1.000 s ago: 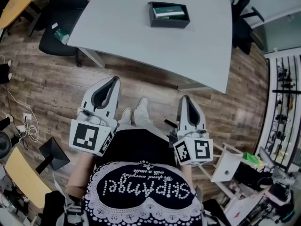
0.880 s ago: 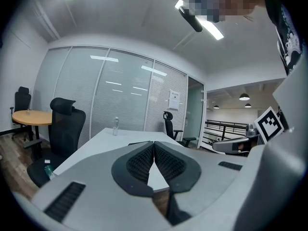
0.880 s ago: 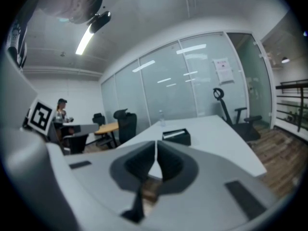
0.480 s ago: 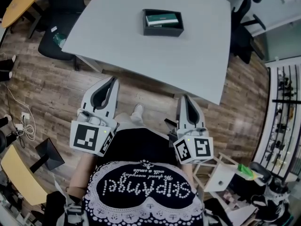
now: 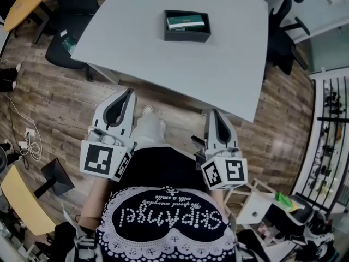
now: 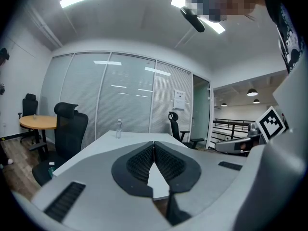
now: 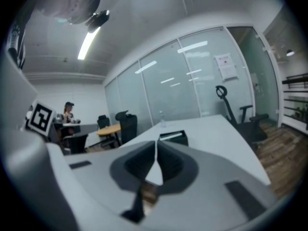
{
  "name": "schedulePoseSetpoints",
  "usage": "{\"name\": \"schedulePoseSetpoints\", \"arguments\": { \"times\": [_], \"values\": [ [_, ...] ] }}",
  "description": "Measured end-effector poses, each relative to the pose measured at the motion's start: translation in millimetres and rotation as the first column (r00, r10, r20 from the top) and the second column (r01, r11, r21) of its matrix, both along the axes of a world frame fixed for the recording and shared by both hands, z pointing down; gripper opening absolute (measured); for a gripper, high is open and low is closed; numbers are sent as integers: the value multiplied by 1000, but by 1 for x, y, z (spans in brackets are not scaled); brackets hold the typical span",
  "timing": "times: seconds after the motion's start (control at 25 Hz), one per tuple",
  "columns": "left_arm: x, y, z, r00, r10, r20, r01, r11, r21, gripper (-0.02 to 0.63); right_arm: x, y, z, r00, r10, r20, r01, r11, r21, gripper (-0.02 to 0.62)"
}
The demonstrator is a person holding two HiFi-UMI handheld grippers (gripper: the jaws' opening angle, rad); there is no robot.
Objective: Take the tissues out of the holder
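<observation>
Tissues (image 5: 186, 22) lie inside the dark holder (image 5: 187, 35), which stands toward the far middle of the grey bench (image 5: 218, 64); a black chair (image 5: 68, 31) stands at the bench's left side. The left gripper (image 5: 128, 91) and right gripper (image 5: 214, 113) are held over the wood floor (image 5: 65, 102), short of the bench's near edge and well apart from the holder. The fingers (image 6: 139, 161) of each gripper are closed together, tip to tip, with nothing between them.
</observation>
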State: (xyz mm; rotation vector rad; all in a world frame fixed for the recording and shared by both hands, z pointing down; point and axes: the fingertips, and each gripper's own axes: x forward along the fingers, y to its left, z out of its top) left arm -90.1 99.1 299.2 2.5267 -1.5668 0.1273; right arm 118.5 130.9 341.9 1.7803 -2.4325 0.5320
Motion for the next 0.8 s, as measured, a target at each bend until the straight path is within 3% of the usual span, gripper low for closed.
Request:
{"name": "schedulePoseSetpoints", "arguments": {
  "times": [0.44, 0.8],
  "values": [
    [18, -10, -1, 1000, 21, 0, -21, 1000, -3, 25, 19, -4, 5, 1000, 26, 4, -26, 1000, -15, 34],
    [8, -52, 7, 1000, 24, -4, -25, 999, -33, 25, 8, -44, 11, 1000, 28, 4, -28, 999, -42, 34]
  ]
}}
